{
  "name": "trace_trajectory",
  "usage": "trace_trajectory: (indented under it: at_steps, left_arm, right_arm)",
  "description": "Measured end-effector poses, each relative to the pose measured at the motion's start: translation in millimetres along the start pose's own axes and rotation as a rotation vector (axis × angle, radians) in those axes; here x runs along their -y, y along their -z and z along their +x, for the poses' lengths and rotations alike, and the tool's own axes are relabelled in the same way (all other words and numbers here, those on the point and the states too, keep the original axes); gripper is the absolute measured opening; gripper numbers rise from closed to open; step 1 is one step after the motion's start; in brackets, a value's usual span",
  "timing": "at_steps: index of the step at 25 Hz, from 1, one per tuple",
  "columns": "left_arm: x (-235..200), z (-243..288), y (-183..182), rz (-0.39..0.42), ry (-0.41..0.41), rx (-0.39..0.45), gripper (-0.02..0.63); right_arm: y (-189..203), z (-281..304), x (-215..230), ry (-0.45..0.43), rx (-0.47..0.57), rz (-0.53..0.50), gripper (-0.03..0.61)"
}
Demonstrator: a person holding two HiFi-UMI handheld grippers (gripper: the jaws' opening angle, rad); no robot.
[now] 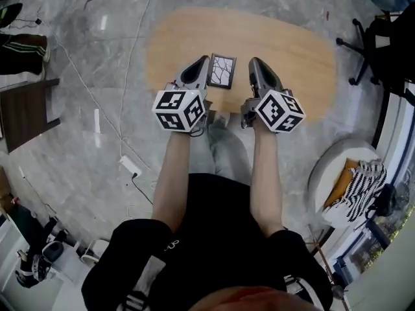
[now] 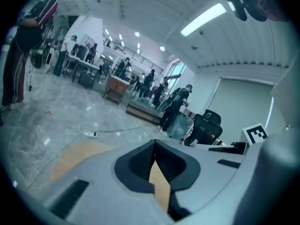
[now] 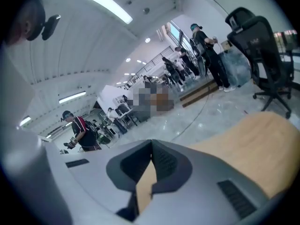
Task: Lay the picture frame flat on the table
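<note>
So both tools are clamped shut with nothing in them: left gripper [image 2: 154, 142] has its jaws pinched together at the tips, and it's the same with the right gripper [image 3: 151, 142]. The picture frame [image 1: 222, 71] sits between the two, right next to the left one's tip, and it looks to be lying flat, face up, on the wooden table [image 1: 305, 50].

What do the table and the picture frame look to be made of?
Table: probably light wood or wood-look laminate, matte, judging by its even tan colour and lack of glare. Picture frame: dark rim, possibly painted wood or plastic; too small to tell.
</note>
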State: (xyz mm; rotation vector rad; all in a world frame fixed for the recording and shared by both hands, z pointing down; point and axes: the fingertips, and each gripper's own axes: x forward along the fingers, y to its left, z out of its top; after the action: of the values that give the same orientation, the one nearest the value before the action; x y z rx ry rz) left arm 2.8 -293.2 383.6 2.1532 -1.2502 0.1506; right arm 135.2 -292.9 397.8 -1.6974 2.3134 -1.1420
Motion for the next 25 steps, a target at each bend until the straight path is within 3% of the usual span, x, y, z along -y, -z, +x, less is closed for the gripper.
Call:
trace_trajectory:
  at_steps: [5,12,18,25]
  left_arm:
    - [57,-36,-91,0.138,-0.022,0.178,0.008]
    - [88,-64,-170,0.252,-0.033,0.302,0.008]
    - [100,-87,-210,0.292,-0.027,0.391,0.009]
    - [119,-95,-221,0.317,-0.007,0.423,0.008]
  right_arm:
    - [-97,-51,-43,-0.005,0.202,-0.099,0.012]
    - [-173,-81,-100,0.011,0.336,-0.307,0.012]
    - [-205,-96,-138,-0.007,0.402,-0.43,0.012]
    - [-216,-112,-146,0.004,0.435,-0.475,0.011]
